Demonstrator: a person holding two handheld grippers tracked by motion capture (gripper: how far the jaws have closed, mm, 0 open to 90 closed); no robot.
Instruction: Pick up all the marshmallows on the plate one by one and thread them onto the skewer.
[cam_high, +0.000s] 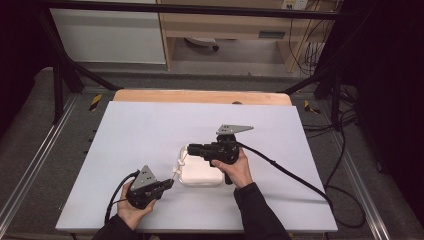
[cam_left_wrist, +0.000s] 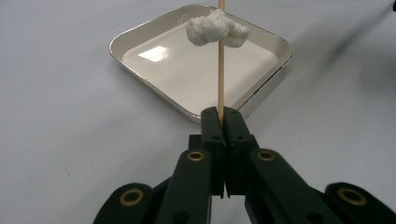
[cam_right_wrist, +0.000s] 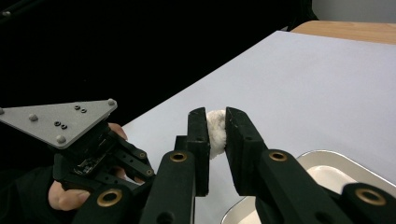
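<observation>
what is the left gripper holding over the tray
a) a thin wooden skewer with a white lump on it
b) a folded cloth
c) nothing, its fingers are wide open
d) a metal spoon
a: in the left gripper view the left gripper is shut on a thin wooden skewer, and a white lump sits on the stick above the silver tray.

The high view looked forward and down from above the person's side, taking in the whole white table (cam_high: 150, 130). The left gripper view sat low and close, looking along its jaws toward the tray (cam_left_wrist: 140, 35). The right gripper view faced the table's left edge. All three shared the tray and the white lump (cam_right_wrist: 215, 130).
</observation>
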